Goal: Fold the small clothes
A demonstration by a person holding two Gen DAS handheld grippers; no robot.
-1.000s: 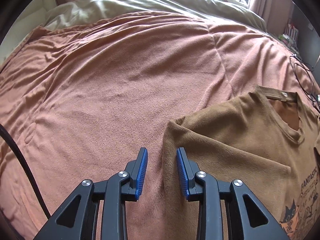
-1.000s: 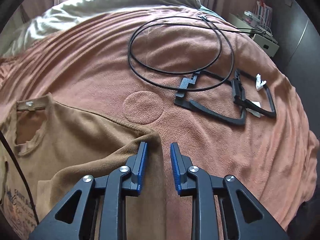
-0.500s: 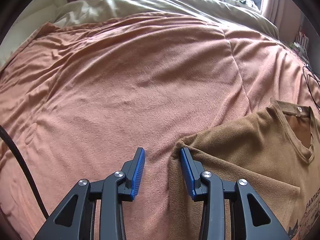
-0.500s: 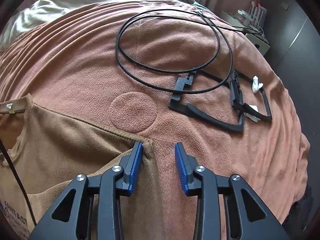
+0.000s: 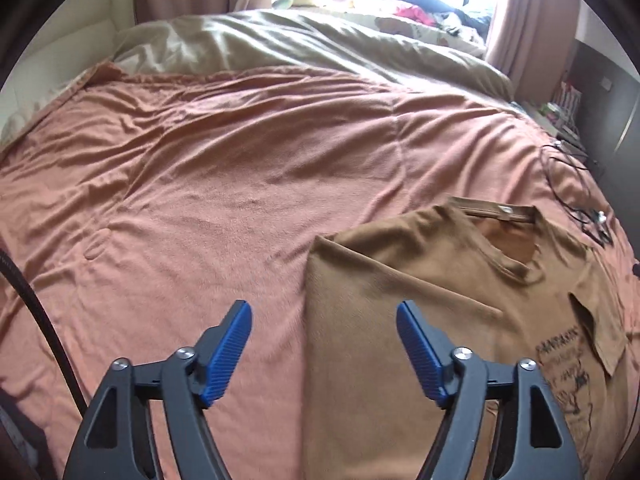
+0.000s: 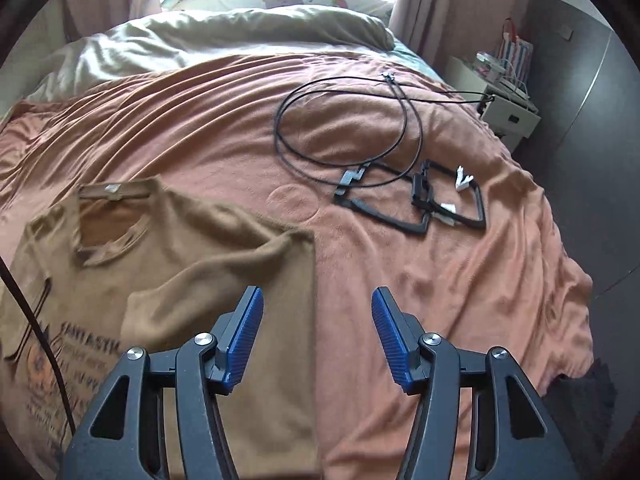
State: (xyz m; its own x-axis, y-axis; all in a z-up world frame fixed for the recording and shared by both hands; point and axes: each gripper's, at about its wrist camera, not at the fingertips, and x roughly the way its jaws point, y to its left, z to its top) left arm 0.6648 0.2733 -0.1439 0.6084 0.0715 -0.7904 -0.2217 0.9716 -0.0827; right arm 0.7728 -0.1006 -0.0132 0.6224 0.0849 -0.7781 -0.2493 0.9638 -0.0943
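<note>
Both my grippers have let go since a second ago: the left gripper (image 5: 324, 332) had its jaws nearly pinched at the folded edge of the brown T-shirt (image 5: 400, 280), and they have just been opening to stand wide, holding nothing. The right gripper (image 6: 318, 320) has likewise just been opening, jaws about half spread and empty. Both views now sit higher over the bed (image 5: 200, 200). The T-shirt lies flat on the rust-coloured fleecy blanket (image 6: 440, 280), both sleeves folded inward, its soft napped cloth showing printed lettering near the hem side. Beside it on my right lie a looped black cable (image 6: 340, 128) and black frame pieces (image 6: 420, 208).
</note>
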